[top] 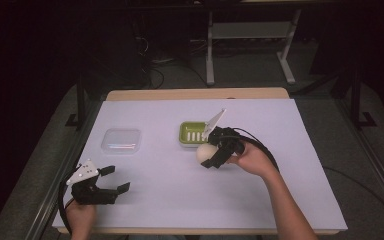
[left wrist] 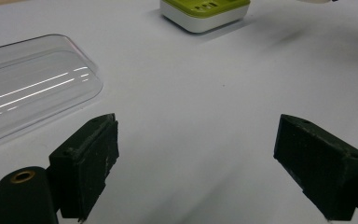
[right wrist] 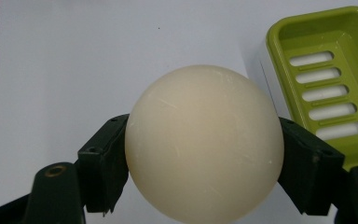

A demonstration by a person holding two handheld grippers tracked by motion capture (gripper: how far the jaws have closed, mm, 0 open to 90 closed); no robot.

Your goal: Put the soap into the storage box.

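**Dim room, lit surface**

A white sheet (top: 170, 185) covers the surface (top: 195, 93), whose wooden edge shows at the far side. Grey floor (top: 250, 65) lies beyond, crossed by black cables (top: 155, 75). A pale metal stand (top: 250, 35) rises behind. The rest of the room is dark.

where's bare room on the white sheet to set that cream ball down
The widest bare patch lies between the open left gripper and the right gripper holding the round cream soap ball. The far strip behind the clear plastic lid is bare too. It is crowded around the green slotted soap dish.
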